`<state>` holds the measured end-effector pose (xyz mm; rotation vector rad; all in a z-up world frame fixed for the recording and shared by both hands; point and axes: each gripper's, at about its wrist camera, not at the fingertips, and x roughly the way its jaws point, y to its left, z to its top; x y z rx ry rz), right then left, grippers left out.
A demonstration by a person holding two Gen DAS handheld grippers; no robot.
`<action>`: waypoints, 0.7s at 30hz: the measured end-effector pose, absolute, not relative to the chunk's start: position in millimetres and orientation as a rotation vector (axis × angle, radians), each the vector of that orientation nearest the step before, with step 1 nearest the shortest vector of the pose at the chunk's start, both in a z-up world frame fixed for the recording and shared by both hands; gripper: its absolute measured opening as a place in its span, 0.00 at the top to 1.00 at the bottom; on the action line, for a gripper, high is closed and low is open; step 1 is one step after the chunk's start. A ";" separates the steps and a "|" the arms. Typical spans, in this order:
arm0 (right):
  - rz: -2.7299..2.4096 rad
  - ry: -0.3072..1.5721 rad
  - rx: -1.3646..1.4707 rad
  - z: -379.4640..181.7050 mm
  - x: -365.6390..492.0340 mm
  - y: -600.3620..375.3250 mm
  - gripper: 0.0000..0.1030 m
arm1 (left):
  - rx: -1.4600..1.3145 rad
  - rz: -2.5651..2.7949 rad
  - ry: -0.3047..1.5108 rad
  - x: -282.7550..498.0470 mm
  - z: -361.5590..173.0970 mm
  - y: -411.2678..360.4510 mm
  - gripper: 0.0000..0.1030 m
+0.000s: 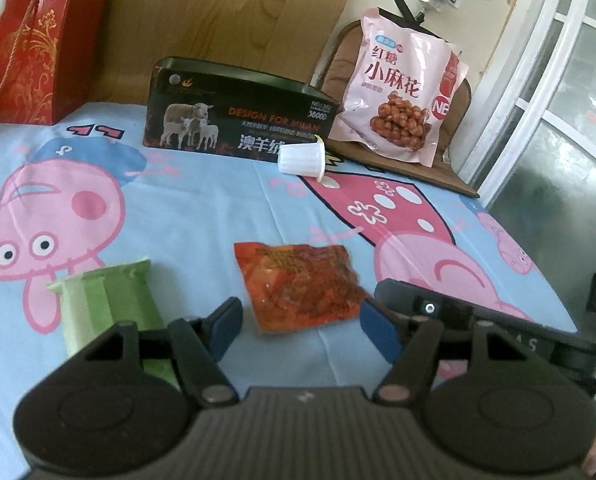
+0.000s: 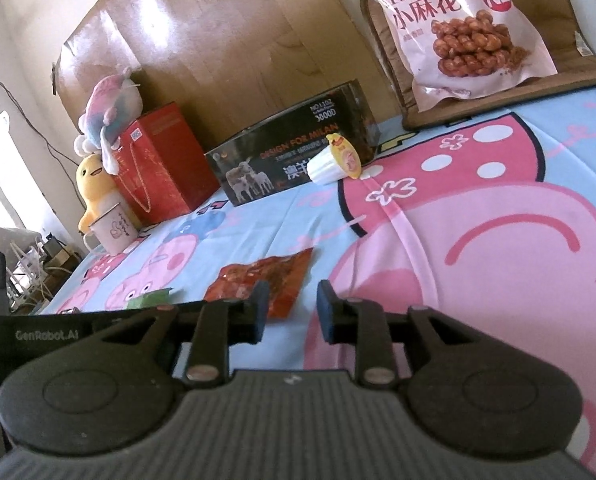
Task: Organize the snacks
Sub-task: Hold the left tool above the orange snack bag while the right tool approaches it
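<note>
Left wrist view: both grippers hovered, empty, over the red packet [image 1: 298, 286].
Left gripper [image 1: 298, 330] had fingers wide, straddling it; right gripper [image 2: 292, 306] narrowly open. Next: lower and pinch.

Around the one black tin box [image 1: 238, 108] on the sheet: one white jelly cup [image 1: 302, 159] just in front of its right end, one pink bag of twists [image 1: 402, 88] to its right, one orange-red packet [image 1: 298, 286] and one green cup [image 1: 106, 308] nearer the camera, one red gift bag [image 1: 38, 44] to its left, two plush toys [image 2: 110, 112] [image 2: 94, 184] and one mug [image 2: 112, 230] beyond that.
</note>
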<state>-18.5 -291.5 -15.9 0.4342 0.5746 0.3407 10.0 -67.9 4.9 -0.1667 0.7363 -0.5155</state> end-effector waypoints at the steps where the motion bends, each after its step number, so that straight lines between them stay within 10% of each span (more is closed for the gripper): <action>1: 0.340 0.575 0.434 -16.0 -18.3 -291.6 0.70 | -0.162 -0.517 0.733 9.5 4.6 -68.1 0.35; 21: 0.307 0.565 0.451 -17.7 -17.9 -293.6 0.64 | -0.105 -0.503 0.639 14.6 -2.9 -60.7 0.29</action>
